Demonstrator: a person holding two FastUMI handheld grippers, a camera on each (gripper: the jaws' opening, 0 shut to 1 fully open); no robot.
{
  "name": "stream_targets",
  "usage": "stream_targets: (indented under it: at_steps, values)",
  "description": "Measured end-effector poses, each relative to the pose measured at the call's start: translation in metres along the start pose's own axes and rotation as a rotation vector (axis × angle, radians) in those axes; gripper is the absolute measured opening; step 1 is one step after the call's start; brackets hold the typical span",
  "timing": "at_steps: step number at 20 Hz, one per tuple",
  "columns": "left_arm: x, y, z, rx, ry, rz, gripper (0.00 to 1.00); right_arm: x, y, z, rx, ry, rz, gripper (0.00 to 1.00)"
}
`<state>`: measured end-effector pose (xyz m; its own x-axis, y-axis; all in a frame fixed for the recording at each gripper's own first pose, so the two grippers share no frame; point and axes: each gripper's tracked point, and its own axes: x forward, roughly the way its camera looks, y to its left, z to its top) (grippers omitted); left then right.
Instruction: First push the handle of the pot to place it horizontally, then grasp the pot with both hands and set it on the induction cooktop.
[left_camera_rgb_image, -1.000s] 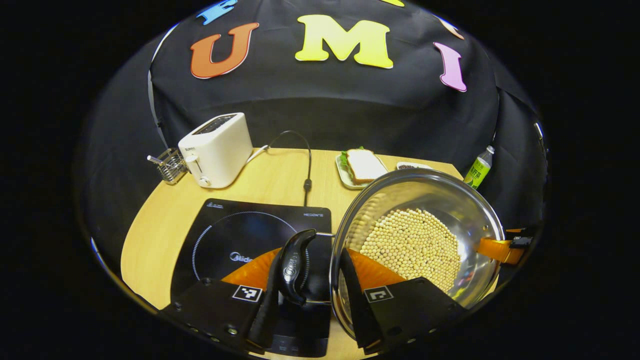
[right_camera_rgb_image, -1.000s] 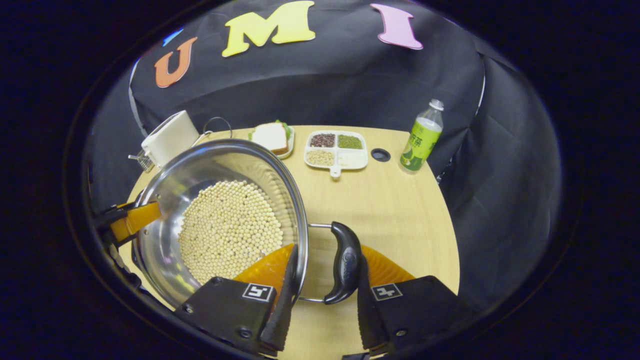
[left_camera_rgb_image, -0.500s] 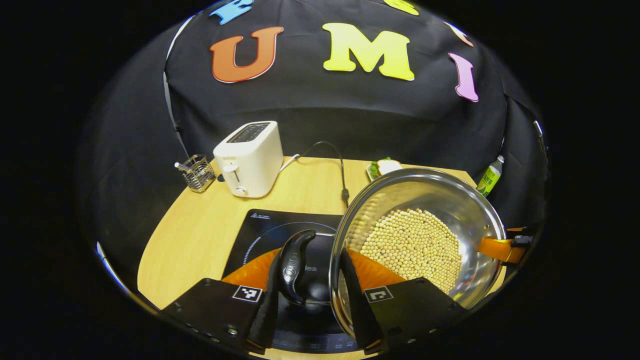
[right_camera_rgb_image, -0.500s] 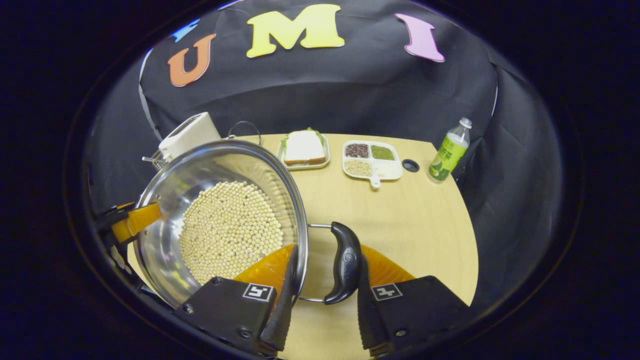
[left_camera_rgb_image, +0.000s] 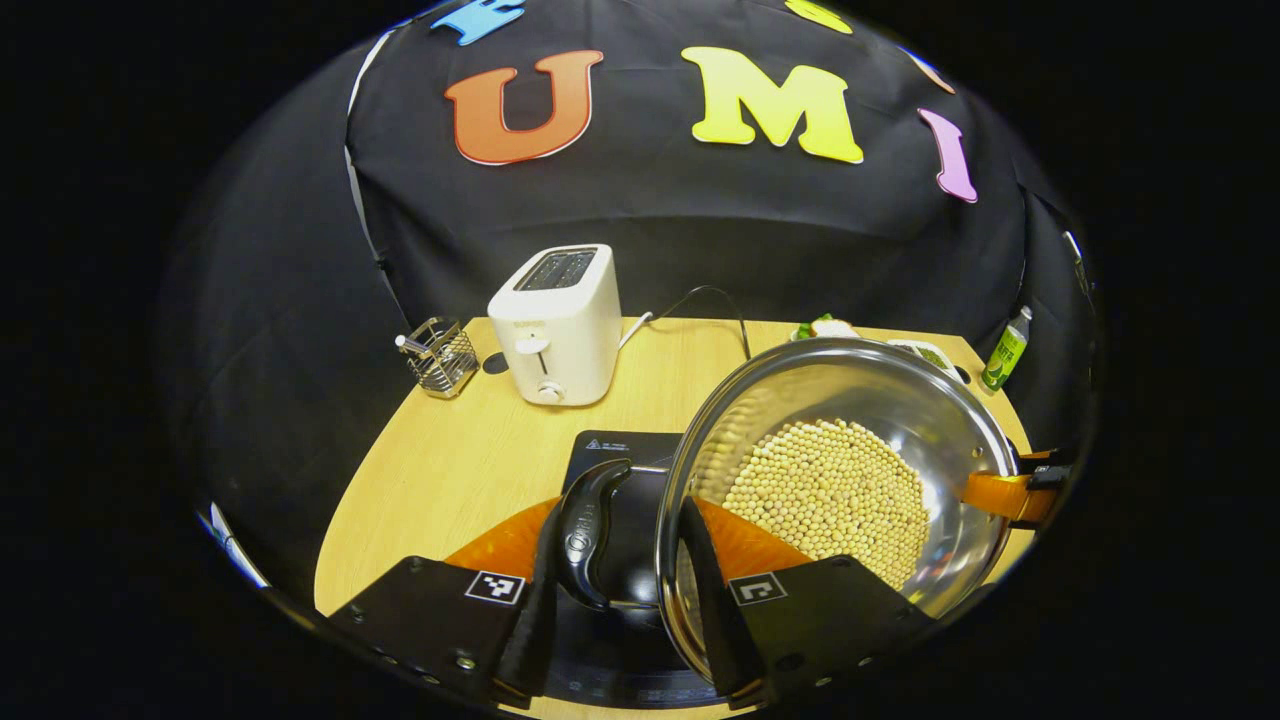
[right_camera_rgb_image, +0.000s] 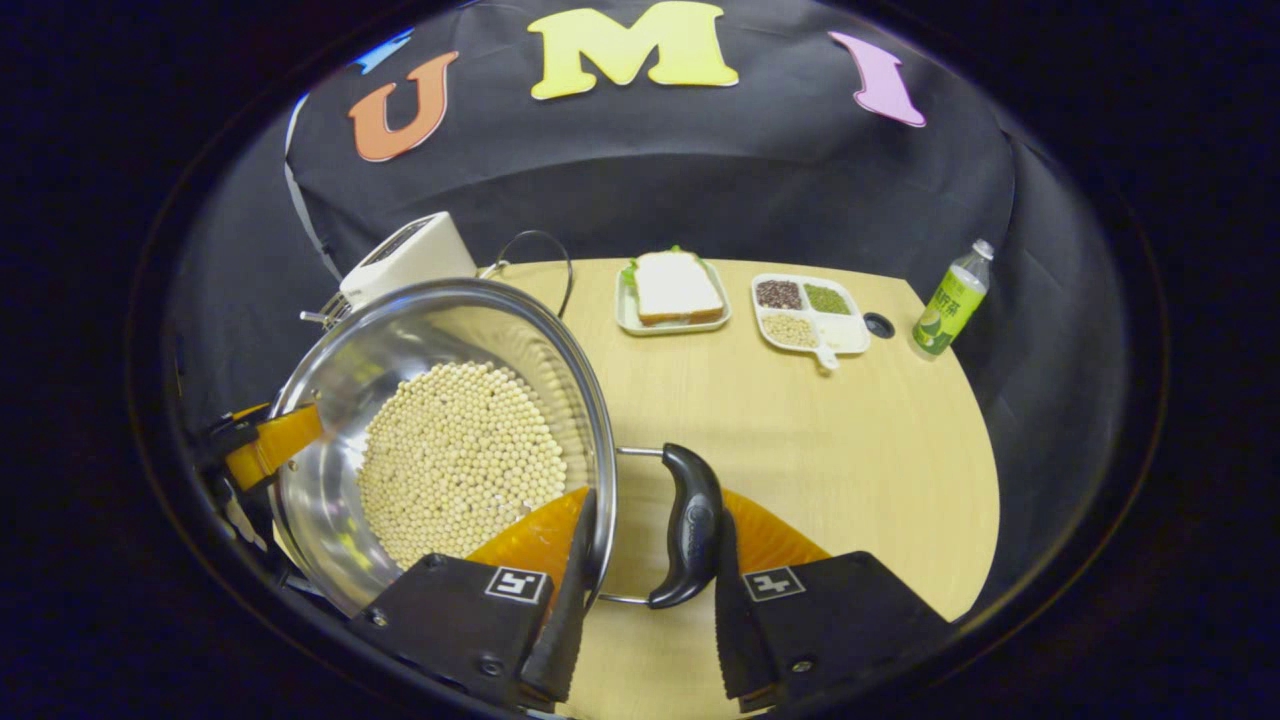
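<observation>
A steel pot (left_camera_rgb_image: 900, 400) with pale beans (left_camera_rgb_image: 830, 490) in it hangs between my two grippers. My left gripper (left_camera_rgb_image: 620, 515) is shut across the pot's black left handle (left_camera_rgb_image: 590, 525) and wall, one finger inside the rim. The black induction cooktop (left_camera_rgb_image: 620, 450) lies under that handle and the pot's left side, mostly hidden. In the right gripper view the pot (right_camera_rgb_image: 400, 340) is at lower left, and my right gripper (right_camera_rgb_image: 652, 510) is shut across its wall and black right handle (right_camera_rgb_image: 690, 525). Each gripper also shows at the pot's far side, the right gripper (left_camera_rgb_image: 1010, 495) and the left gripper (right_camera_rgb_image: 265, 445).
A white toaster (left_camera_rgb_image: 555, 320) and a wire basket (left_camera_rgb_image: 440, 355) stand at the table's back left, with a cable behind the cooktop. A sandwich plate (right_camera_rgb_image: 672, 290), a divided dish (right_camera_rgb_image: 808, 312), a table hole (right_camera_rgb_image: 880, 325) and a green bottle (right_camera_rgb_image: 950, 300) line the back right.
Both grippers have carried the pot to the left. The cooktop has slid under the pot and handle, and the toaster, sandwich and bottle have shifted right in both views.
</observation>
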<state>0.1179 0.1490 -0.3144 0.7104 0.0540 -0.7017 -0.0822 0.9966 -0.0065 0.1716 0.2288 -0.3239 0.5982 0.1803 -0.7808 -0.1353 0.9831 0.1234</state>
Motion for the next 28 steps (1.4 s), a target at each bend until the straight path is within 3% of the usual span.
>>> stream_targets:
  at_steps: [14, 25, 26, 27, 28]
  values:
    - [0.052, 0.058, -0.018, -0.001, 0.041, 0.012, 0.59, 0.045, 0.061, -0.010, 0.015, 0.058, -0.027, 0.55]
    - [0.062, 0.062, -0.029, 0.013, 0.043, -0.009, 0.60, 0.050, 0.063, -0.015, 0.006, 0.038, -0.052, 0.57]
    - [0.062, 0.062, -0.029, 0.016, 0.044, -0.008, 0.70, 0.051, 0.063, -0.015, 0.012, 0.035, -0.050, 0.58]
    - [0.060, 0.062, -0.028, 0.024, 0.038, -0.011, 0.72, 0.050, 0.063, -0.015, 0.012, 0.035, -0.048, 0.58]
    - [0.062, 0.063, -0.029, 0.027, 0.042, -0.015, 0.61, 0.051, 0.063, -0.015, 0.011, 0.043, -0.044, 0.58]
